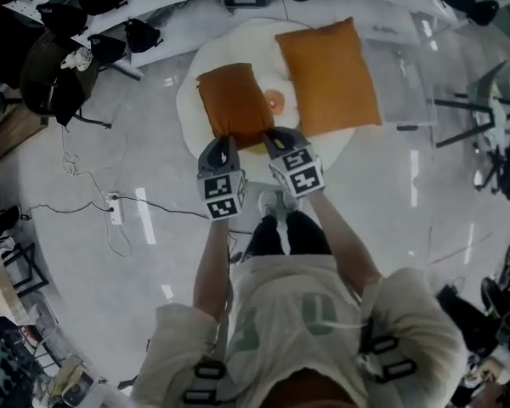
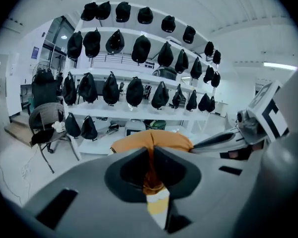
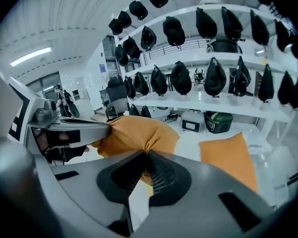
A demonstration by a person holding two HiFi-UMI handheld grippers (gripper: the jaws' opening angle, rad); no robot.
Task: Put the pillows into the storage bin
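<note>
Dim, glare-streaked floor; fisheye-warped, dark-vignetted edges

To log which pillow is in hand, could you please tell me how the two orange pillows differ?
The darker pillow is pinched at its near edge by the left gripper and right gripper; the brighter pillow lies untouched on the white round mat. The darker pillow looks smaller than the brighter pillow. Both are orange and rectangular.

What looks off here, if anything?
Nothing spilled or damaged. The smaller orange pillow is bunched where the left tongs and right tongs both pinch one edge. The larger pillow lies flat on the round white surface. A power strip with loose cable sprawls across the floor.
</note>
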